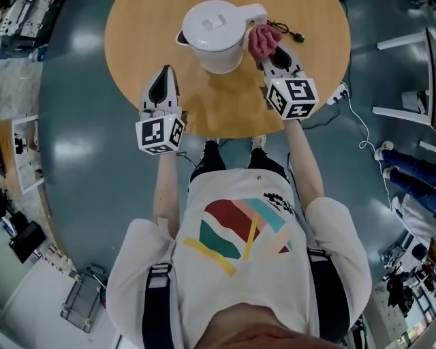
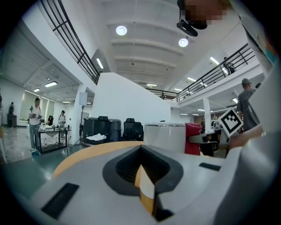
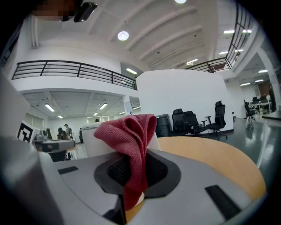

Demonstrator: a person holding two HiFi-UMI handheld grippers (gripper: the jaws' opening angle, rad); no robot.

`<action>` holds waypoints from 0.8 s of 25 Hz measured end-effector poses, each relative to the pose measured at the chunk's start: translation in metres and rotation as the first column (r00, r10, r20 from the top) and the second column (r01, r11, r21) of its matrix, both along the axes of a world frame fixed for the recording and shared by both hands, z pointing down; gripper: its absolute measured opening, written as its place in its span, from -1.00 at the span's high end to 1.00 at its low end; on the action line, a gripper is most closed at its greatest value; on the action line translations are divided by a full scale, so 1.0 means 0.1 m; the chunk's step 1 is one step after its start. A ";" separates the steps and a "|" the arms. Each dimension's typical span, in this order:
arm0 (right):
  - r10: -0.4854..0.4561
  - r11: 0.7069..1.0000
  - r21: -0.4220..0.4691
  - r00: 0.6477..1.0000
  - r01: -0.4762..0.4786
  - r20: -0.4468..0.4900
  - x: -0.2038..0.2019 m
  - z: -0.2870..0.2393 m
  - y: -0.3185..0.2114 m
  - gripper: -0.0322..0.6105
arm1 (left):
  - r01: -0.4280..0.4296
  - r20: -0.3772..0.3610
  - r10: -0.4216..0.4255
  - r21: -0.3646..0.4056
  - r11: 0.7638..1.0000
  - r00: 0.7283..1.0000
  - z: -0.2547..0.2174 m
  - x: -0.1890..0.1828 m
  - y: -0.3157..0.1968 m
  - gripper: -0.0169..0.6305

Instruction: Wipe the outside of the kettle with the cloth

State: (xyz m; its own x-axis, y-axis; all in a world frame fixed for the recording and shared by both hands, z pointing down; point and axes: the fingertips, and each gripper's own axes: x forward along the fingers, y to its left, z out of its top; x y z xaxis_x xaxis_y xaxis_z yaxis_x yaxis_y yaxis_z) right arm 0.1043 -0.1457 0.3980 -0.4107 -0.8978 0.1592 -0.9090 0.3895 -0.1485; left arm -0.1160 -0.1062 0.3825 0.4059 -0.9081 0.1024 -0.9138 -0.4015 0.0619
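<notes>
Right gripper (image 1: 271, 60), in my right hand, has its jaws pressed together on a red cloth (image 1: 262, 41). The cloth bunches up above the jaws and one end hangs down between them. It sits at the right side of the white kettle (image 1: 214, 34), just under the handle (image 1: 255, 12); I cannot tell whether it touches the wall. The kettle stands upright with its lid on, near the far part of the round wooden table (image 1: 136, 41), directly ahead of this gripper.

My left gripper (image 1: 163, 75) has its jaws closed with nothing between them. It points over the table to the left of the kettle and is apart from it.

Each gripper carries a cube (image 1: 293, 97) with black-and-white square markers. A black cord (image 1: 286, 31) lies on the table behind the cloth.
</notes>
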 end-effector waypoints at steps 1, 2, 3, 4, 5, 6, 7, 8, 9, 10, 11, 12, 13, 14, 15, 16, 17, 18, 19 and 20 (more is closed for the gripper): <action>0.015 1.000 -0.003 1.000 -0.015 0.022 -0.01 0.03 0.07 0.75 | -0.006 -0.006 0.006 -0.006 1.000 1.000 0.04 -0.01 0.00 0.82; 0.027 1.000 -0.006 0.999 -0.027 0.038 -0.04 0.07 0.16 0.75 | -0.014 -0.012 0.014 -0.011 1.000 1.000 0.08 -0.01 0.01 0.82; 0.036 0.999 -0.009 0.998 -0.035 0.048 -0.09 0.12 0.26 0.75 | -0.022 -0.019 0.022 -0.015 1.000 1.000 0.13 -0.02 0.02 0.82; 0.043 0.999 -0.009 0.998 -0.042 0.052 -0.15 0.18 0.37 0.75 | -0.028 -0.025 0.028 -0.017 0.999 0.999 0.19 -0.03 0.03 0.82; 0.050 0.999 -0.006 0.997 -0.050 0.053 -0.24 0.26 0.46 0.75 | -0.030 -0.031 0.029 -0.015 0.999 0.999 0.26 -0.05 0.03 0.82; 0.057 0.998 -0.001 0.997 -0.057 0.053 -0.33 0.35 0.52 0.75 | -0.025 -0.040 0.024 -0.011 1.000 0.999 0.35 -0.07 0.02 0.82; 0.061 0.998 0.003 0.997 -0.061 0.053 -0.44 0.44 0.55 0.75 | -0.016 -0.051 0.015 -0.009 1.000 0.999 0.44 -0.09 -0.01 0.82; 0.058 0.998 0.004 0.997 -0.058 0.052 -0.55 0.54 0.55 0.75 | -0.007 -0.064 0.007 -0.009 1.000 0.998 0.52 -0.08 -0.04 0.82; 0.049 0.999 0.000 0.997 -0.049 0.051 -0.68 0.63 0.56 0.75 | -0.005 -0.076 0.004 -0.014 1.000 0.997 0.59 -0.06 -0.05 0.82; 0.037 0.999 -0.006 0.998 -0.037 0.050 -0.82 0.72 0.58 0.75 | -0.011 -0.081 0.009 -0.022 1.000 0.997 0.66 -0.04 -0.02 0.82; 0.026 1.000 -0.010 0.999 -0.025 0.047 -0.96 0.79 0.60 0.75 | -0.023 -0.079 0.020 -0.032 0.999 0.997 0.73 -0.03 0.02 0.82; 0.020 1.000 -0.011 0.999 -0.020 0.039 -1.11 0.85 0.61 0.75 | -0.036 -0.072 0.033 -0.041 0.999 0.997 0.80 -0.04 0.04 0.82; 0.021 1.000 -0.007 0.999 -0.021 0.029 -1.25 0.91 0.59 0.75 | -0.046 -0.067 0.043 -0.050 0.998 0.997 0.86 -0.08 0.03 0.82; 0.028 1.000 -0.002 0.999 -0.028 0.019 -1.37 0.96 0.55 0.75 | -0.049 -0.067 0.045 -0.058 0.997 0.997 0.91 -0.14 0.01 0.82; 0.039 0.999 0.005 0.999 -0.039 0.008 -1.48 0.99 0.50 0.76 | -0.046 -0.071 0.041 -0.065 0.997 0.997 0.95 -0.22 -0.03 0.82; 0.051 0.999 0.013 0.999 -0.051 -0.002 -1.57 1.02 0.45 0.75 | -0.039 -0.077 0.033 -0.071 0.997 0.996 0.98 -0.30 -0.07 0.82; 0.061 0.998 0.020 0.998 -0.061 -0.010 -1.65 1.03 0.40 0.75 | -0.032 -0.081 0.026 -0.075 0.997 0.996 1.01 -0.37 -0.10 0.82; 0.070 0.997 0.026 0.997 -0.069 -0.017 -1.72 1.05 0.34 0.75 | -0.028 -0.081 0.022 -0.077 0.997 0.996 1.03 -0.43 -0.14 0.82; 0.077 0.997 0.030 0.997 -0.076 -0.023 -1.77 1.08 0.28 0.75 | -0.029 -0.077 0.023 -0.078 0.997 0.997 1.06 -0.48 -0.18 0.82; 0.085 0.996 0.033 0.996 -0.084 -0.029 -1.80 1.11 0.22 0.75 | -0.033 -0.072 0.028 -0.078 0.996 0.997 1.09 -0.50 -0.22 0.82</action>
State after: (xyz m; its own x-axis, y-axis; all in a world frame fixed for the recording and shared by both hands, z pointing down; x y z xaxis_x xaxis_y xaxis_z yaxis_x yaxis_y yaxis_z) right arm -0.0756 -0.1232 0.5090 -0.3282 -0.9339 0.1414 -0.9428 0.3148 -0.1097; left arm -0.1661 -0.1284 0.4913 0.4420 -0.8854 0.1437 -0.8935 -0.4203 0.1585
